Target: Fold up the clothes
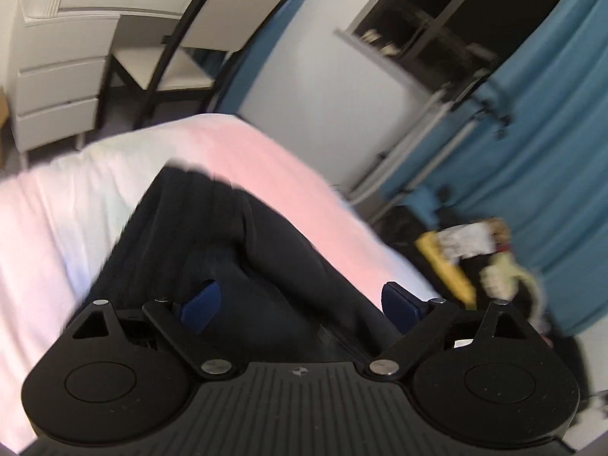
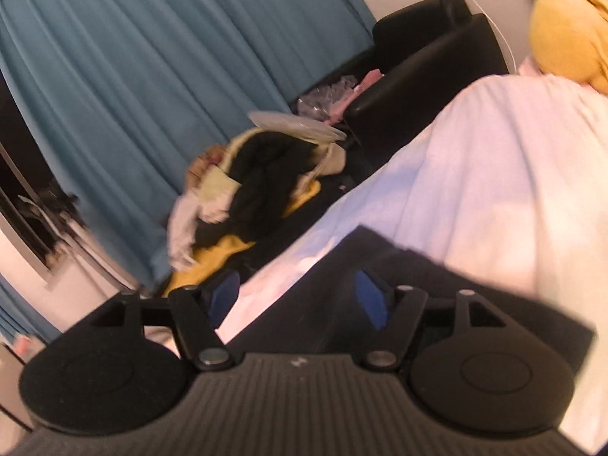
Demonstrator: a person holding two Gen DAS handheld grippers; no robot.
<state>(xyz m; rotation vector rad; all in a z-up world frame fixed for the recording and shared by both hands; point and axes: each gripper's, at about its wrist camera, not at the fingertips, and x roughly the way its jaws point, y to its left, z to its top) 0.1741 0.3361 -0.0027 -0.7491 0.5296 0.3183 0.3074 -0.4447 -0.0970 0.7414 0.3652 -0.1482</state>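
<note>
Your left gripper (image 1: 300, 306) stands open over the dark, softly creased garment (image 1: 212, 235) on the pale, smooth bedsheet (image 1: 57, 228). Your right gripper (image 2: 300, 300) is open too, its blue pads (image 2: 370, 298) beside the garment's straight edge.

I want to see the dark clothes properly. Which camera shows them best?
The left wrist view. The dark clothes stretch out across the pale bed, showing shape and folds. The right wrist view shows only a flat dark corner near the gripper.

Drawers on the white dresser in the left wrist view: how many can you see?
3, stacked on the white wooden dresser: top, middle, bottom. More may lie outside the frame.
</note>
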